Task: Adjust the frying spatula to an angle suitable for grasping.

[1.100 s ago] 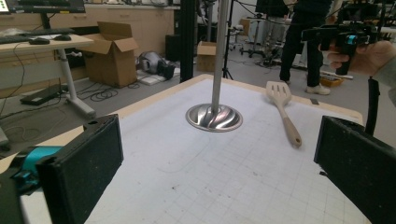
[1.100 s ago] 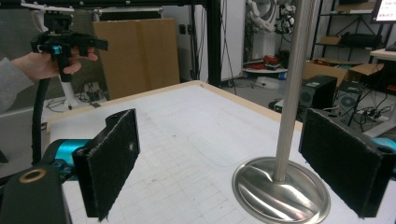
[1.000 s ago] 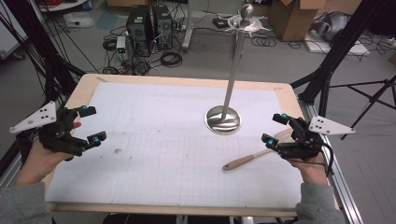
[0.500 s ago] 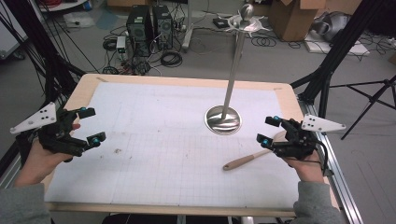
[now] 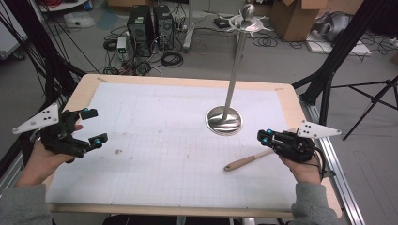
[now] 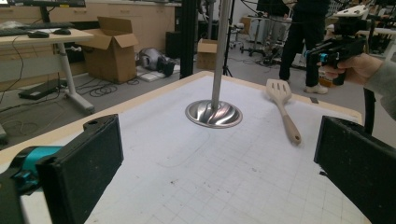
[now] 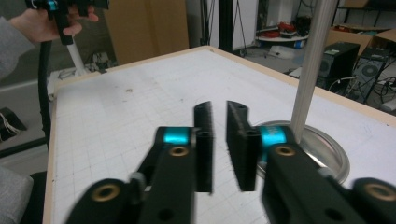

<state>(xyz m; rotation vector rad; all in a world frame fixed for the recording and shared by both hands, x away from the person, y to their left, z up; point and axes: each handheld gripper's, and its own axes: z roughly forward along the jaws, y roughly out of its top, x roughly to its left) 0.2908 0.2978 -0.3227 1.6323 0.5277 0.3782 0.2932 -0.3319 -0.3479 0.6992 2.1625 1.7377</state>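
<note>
A wooden spatula point(image 5: 245, 161) lies on the white gridded mat point(image 5: 164, 154), handle toward the near edge; the left gripper view shows its slotted head point(image 6: 278, 89) flat on the mat. My right gripper point(image 5: 263, 136) hovers over the head end. Its jaws have just been closing and now stand almost together with nothing between them point(image 7: 218, 109). A steel stand has a round base point(image 5: 224, 120) and a tall pole point(image 5: 233, 79) just beyond the spatula. My left gripper point(image 5: 94, 126) is held open at the left edge, its jaws wide apart point(image 6: 217, 172) and empty.
The wooden table rim point(image 5: 187, 80) borders the mat. Black tripod legs point(image 5: 328, 70) stand off the right corner, with computer towers point(image 5: 150, 23) and cables on the floor behind. A small dark smudge point(image 5: 117, 151) marks the mat near the left hand.
The right gripper's jaws went from wide open to nearly together and the hand drifted slightly left over the spatula's head. The left gripper and spatula stayed put.
</note>
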